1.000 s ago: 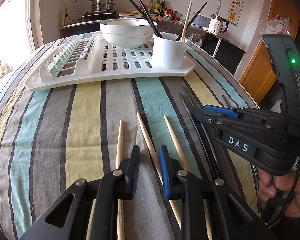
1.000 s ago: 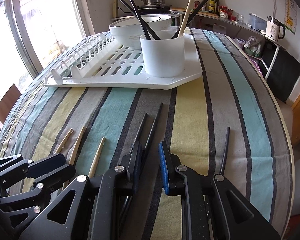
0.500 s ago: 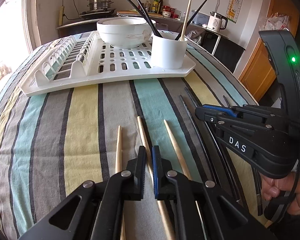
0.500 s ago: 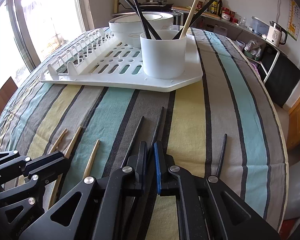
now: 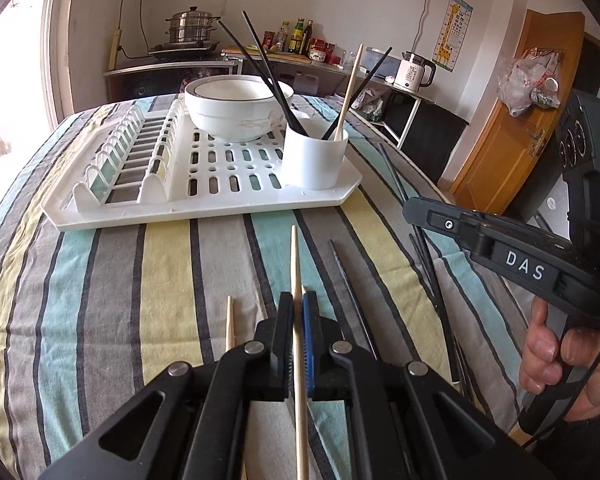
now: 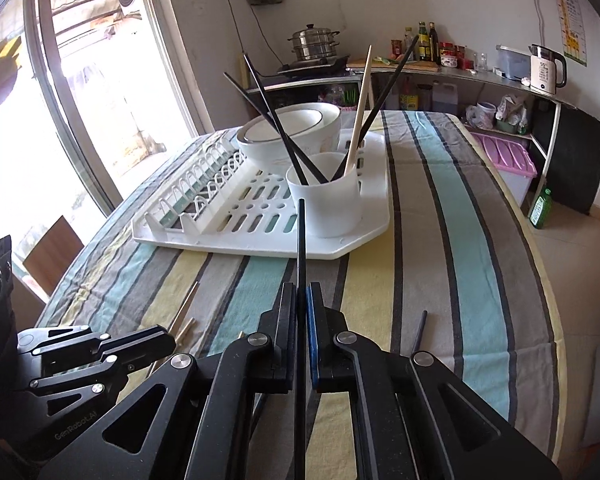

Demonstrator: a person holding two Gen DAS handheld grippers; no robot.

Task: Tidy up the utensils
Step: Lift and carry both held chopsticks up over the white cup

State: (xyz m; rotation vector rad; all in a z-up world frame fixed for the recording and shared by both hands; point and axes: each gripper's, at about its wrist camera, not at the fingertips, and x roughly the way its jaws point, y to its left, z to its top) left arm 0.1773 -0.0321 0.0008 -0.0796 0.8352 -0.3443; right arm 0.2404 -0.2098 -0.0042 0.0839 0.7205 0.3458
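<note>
Now | left tool point(image 5: 297, 320) clamps wooden chopstick point(image 5: 296, 264) | right tool point(image 6: 301, 312) clamps black chopstick point(image 6: 301, 240)

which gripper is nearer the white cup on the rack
Right, though only a judgement. The right gripper, shut on a black chopstick, points at the white cup. The left gripper, holding a wooden chopstick, sits further back.

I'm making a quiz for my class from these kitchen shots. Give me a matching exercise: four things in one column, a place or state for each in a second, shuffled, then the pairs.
Things:
1. wooden chopstick
2. black chopstick
3. white bowl
4. white cup

Places or states:
A. holds several upright chopsticks
B. clamped in the right tool
C. sits on the drying rack behind the cup
D. clamped in the left tool

Pairs: 1-D, 2-B, 3-C, 4-A
</note>
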